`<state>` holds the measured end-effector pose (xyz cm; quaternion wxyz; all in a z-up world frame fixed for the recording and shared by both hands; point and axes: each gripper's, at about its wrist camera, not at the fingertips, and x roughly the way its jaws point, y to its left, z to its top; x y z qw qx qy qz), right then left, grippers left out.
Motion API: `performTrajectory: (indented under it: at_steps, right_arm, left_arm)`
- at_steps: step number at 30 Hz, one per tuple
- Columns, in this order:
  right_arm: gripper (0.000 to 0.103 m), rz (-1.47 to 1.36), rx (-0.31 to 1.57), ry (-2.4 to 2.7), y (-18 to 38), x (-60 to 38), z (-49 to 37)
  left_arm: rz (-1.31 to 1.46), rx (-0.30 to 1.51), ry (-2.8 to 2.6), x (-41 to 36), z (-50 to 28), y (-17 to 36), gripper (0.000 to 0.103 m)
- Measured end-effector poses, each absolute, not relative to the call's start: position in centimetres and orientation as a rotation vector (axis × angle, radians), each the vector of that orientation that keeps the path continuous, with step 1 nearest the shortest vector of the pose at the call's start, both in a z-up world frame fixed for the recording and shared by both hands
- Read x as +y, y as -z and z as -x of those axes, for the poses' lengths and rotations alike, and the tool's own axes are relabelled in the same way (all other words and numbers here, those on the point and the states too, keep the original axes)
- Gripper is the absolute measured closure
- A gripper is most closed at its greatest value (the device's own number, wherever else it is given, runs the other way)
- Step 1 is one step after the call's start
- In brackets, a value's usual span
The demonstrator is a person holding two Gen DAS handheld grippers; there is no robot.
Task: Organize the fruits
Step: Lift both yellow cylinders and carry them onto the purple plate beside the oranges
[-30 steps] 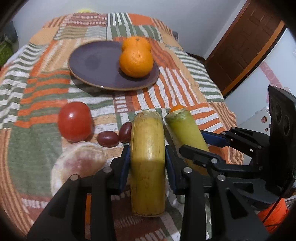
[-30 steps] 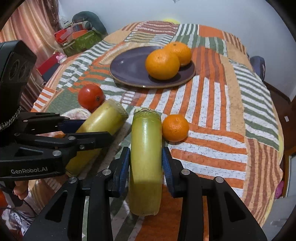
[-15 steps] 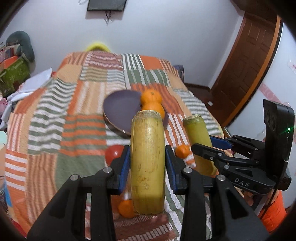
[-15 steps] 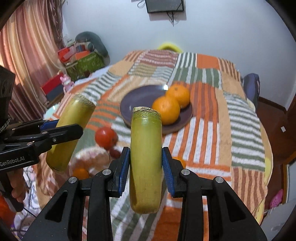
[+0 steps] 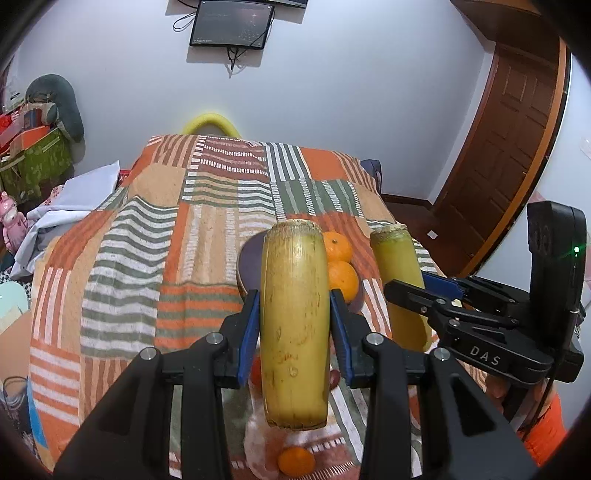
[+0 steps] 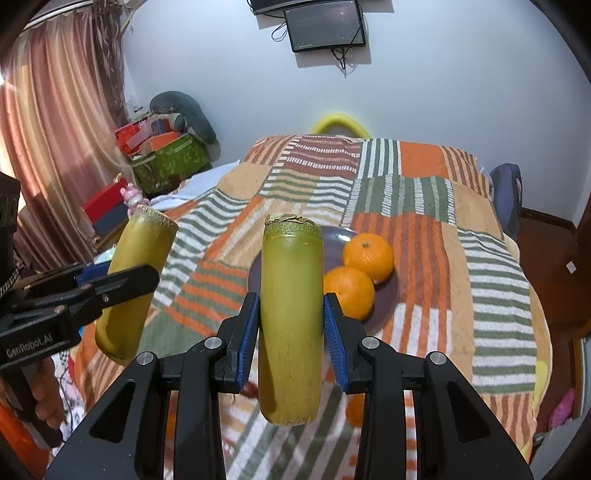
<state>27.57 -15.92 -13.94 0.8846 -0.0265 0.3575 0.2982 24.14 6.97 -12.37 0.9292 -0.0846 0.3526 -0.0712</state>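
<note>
Both tools are raised above the striped blanket [image 6: 424, 206], each carrying one cut cane section. The left gripper [image 5: 294, 328] is clamped on the yellower cane piece [image 5: 294, 314], held upright between its blue pads [image 5: 248, 332]. The right gripper [image 6: 291, 325] is clamped on the greener cane piece [image 6: 290, 314], likewise upright.

From the right wrist camera, the purple plate [image 6: 384, 306] lies beyond the greener piece, at about 2 o'clock from it, with two oranges [image 6: 367, 254] on it, apparently touching. A loose orange [image 5: 296, 460] lies on the blanket at 6 o'clock beneath the yellower piece; something red is largely hidden behind that piece and cannot be identified.

Step in hand, as judged: transport, both pieces lifted clear and not yet set down. The next move probably calls for lowering each piece toward the plate or a place beside it, tilting it flat so it does not topple, and keeping clear of the oranges.

Legible writing: "DAS" on the right tool's body [image 5: 484, 360]; "GenRobot.AI" on the left tool's body [image 6: 29, 347]. The wall screen [image 6: 325, 24] shows nothing readable.
</note>
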Motion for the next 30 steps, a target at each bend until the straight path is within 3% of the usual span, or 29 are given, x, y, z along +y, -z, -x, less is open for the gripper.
performTrajectory:
  at_steps: [30]
  right_arm:
    - [0.071, 0.035, 0.913, -0.585, 19.2, -9.7, -37.8]
  left_arm:
    - [0.207, 0.825, 0.113, 9.7, -36.8, 18.5, 0.067]
